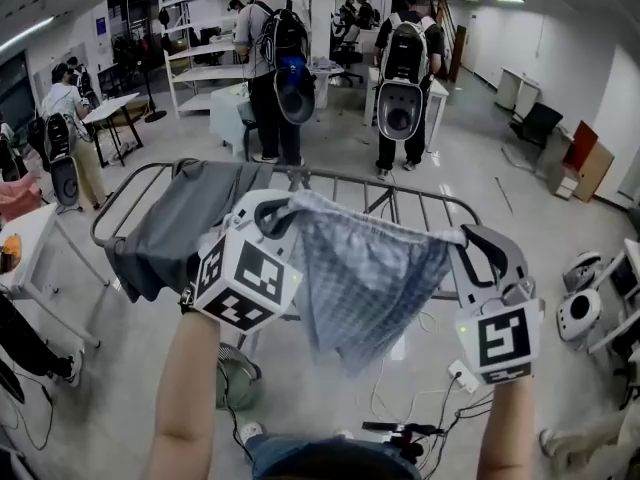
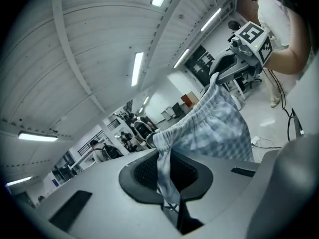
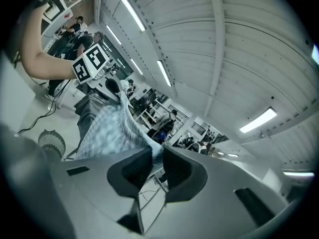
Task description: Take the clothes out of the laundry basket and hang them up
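Note:
Checked blue-grey shorts hang stretched by their waistband between my two grippers, in front of a metal drying rack. My left gripper is shut on the waistband's left end, and the cloth runs down between its jaws. On the waistband's right end my right gripper is shut, the fabric pinched between its pads. The shorts sag in the middle. A grey garment is draped over the rack's left end.
Two people with backpacks stand behind the rack, others further back left. A white table stands at left. A small fan and cables lie on the floor below. Robots stand at right.

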Demonstrator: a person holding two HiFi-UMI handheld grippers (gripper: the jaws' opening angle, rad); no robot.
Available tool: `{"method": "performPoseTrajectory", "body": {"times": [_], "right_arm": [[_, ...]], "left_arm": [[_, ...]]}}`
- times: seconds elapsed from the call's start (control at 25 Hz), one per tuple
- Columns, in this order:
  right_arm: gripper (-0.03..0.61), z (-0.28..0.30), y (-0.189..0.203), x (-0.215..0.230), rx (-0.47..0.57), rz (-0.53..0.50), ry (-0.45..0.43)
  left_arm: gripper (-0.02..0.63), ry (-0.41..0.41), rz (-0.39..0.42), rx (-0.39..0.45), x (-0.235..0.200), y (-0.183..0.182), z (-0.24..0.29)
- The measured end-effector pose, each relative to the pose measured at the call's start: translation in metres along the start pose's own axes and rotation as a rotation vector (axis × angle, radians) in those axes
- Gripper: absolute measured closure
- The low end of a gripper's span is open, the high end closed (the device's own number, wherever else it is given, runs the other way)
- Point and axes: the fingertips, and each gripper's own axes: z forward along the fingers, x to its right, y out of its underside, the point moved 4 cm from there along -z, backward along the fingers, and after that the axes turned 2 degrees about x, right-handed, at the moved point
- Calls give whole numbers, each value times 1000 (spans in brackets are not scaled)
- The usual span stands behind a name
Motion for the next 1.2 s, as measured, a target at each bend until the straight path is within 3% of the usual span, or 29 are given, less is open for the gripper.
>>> {"method": "performPoseTrajectory", "body": {"times": [0.4,0.76,1.04,1.2], "right_arm": [[518,-32,43,62,-80,-44,105],[517,-16,36,101,-91,-231,176],[518,3,0,146,-66,-384,258],[518,16,-25,158,-51,-491,320]], "left_arm": [[594,20,113,28,34,-68,38],[594,-70,358,-1,5,-105,57],[594,-118,540,-19,-37,-133,62],[594,-184,617,-28,-64,-139,64]]}}
